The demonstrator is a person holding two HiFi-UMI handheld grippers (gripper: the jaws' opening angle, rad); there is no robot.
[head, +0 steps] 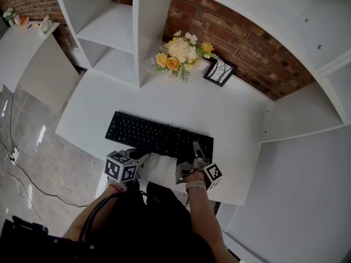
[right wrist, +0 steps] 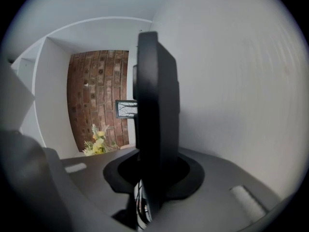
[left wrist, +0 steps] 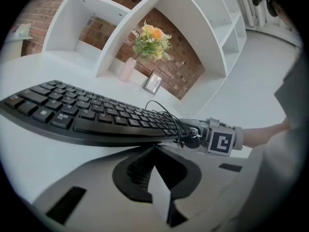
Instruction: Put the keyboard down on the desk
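Observation:
A black keyboard (head: 156,136) lies along the near part of the white desk (head: 230,114). My right gripper (head: 195,153) is shut on the keyboard's right near end. In the right gripper view the keyboard (right wrist: 154,115) stands edge-on between the jaws of that gripper (right wrist: 153,180). A coiled black cable (left wrist: 176,122) hangs at that end. My left gripper (head: 137,155) sits just off the keyboard's near edge, left of centre, shut on nothing. In the left gripper view the keyboard (left wrist: 87,115) runs just beyond the closed left gripper (left wrist: 155,153), and the right gripper's marker cube (left wrist: 221,141) shows at its far end.
A vase of yellow and white flowers (head: 181,53) and a small framed picture (head: 219,72) stand at the back of the desk by the brick wall (head: 241,37). White shelf units (head: 109,32) rise at the back left and at the right. Cables lie on the floor (head: 16,158) to the left.

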